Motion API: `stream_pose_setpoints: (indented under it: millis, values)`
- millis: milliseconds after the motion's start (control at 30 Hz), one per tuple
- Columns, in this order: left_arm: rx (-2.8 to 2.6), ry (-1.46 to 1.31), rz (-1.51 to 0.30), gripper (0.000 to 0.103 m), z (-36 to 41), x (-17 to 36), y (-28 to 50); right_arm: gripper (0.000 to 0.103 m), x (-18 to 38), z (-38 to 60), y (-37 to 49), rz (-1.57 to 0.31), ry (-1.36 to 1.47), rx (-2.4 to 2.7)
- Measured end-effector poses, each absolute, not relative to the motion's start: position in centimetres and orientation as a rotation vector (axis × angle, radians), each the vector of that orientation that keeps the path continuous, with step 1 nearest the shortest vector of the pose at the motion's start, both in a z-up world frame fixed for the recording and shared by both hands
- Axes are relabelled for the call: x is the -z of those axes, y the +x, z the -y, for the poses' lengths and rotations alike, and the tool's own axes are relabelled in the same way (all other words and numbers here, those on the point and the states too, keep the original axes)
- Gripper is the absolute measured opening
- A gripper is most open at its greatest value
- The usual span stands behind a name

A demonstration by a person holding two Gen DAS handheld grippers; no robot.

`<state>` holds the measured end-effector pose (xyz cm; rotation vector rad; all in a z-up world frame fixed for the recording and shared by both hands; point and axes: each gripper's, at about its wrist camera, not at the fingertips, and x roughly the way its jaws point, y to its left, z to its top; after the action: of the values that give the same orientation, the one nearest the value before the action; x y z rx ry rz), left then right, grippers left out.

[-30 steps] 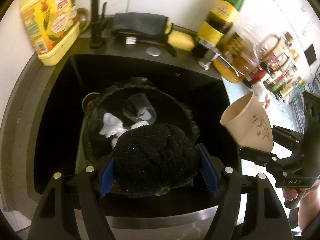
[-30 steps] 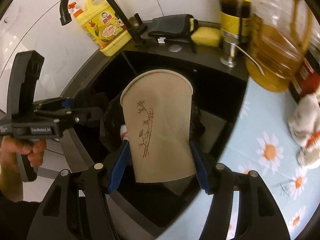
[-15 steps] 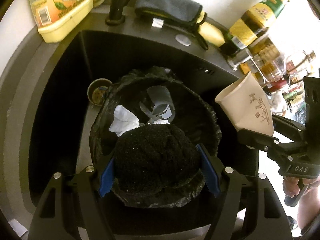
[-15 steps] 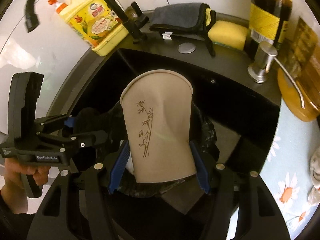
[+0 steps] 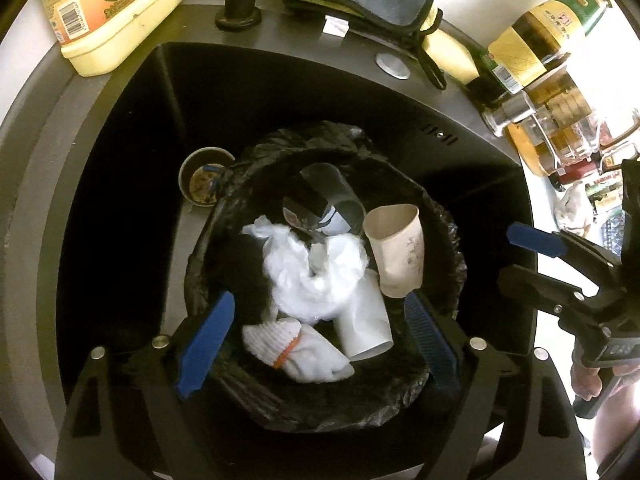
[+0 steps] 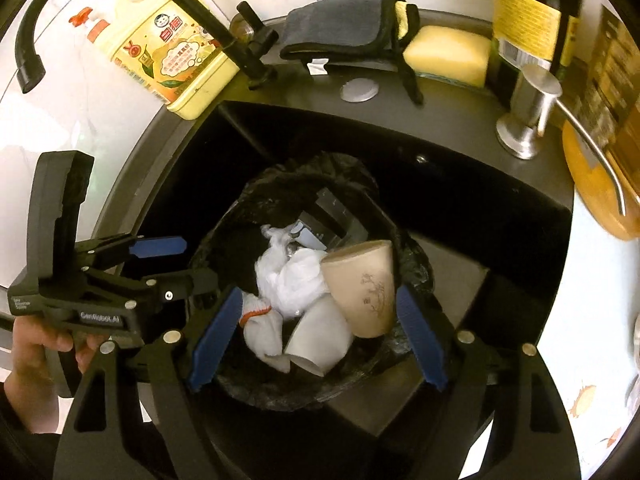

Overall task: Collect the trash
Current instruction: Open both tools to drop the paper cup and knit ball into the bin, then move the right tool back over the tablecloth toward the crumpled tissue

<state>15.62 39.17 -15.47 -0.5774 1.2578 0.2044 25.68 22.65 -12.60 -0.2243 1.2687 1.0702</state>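
Since a second ago both grippers have let go: the black fuzzy bundle that filled the left gripper is out of sight, and the paper cup that the right gripper carried now sits in the trash bag. Both sets of jaws stand wide apart with nothing between them. The bag, black and open at the top, stands in the sink, and everything else is best placed from it. Inside the bag the tan cup is on the right side, tilted, its mouth up and away from the cameras; it may not have settled yet. Just left of it are crumpled white plastic, a white cup on its side and a white glove with an orange band. Both grippers hover directly above the bag, the left slightly nearer its middle, the right seen from the left camera off to the bag's right. Past the bag's far left edge lies the drain; behind the bag, on the sink ledge, are a yellow detergent jug, a grey cloth and a sponge. No more loose trash shows near the bag, so the next reach probably goes outward; straight up is the open way, since the sink walls close in on every side.
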Motion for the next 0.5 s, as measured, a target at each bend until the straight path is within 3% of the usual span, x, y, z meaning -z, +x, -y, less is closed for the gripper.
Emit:
stream_pose_setpoints:
  millis: [300,500]
  values:
    - [-0.206,-0.574,-1.225,0.085,-38.8,14.5,15.1,0.083,11.4,-20.2,25.1,-1.214,-0.188,-0.981]
    - [-0.209,-0.549,-1.216,0.094,-38.1,13.9,14.2,0.086,10.5,-17.1,24.3,-1.163,-0.15,-0.907]
